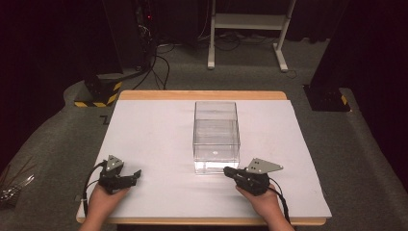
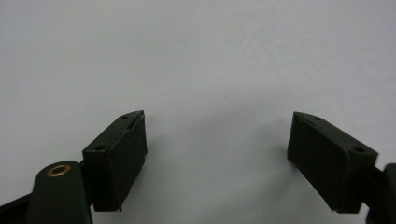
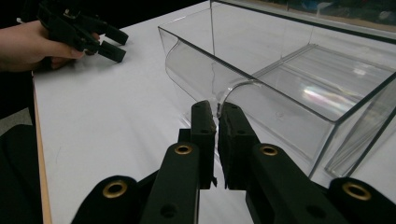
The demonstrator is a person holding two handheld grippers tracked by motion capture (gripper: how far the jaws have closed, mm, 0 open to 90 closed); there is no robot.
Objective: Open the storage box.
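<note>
Holding our right gripper (image 3: 217,112) with jaws pressed together, we have its tips at the near wall of the clear plastic box (image 1: 216,131), by the curved notch in its rim; whether they pinch the wall we cannot tell. Box stands mid-tabletop (image 1: 144,134). Our left gripper (image 2: 217,149) rests spread wide over bare white surface, well apart.
</note>
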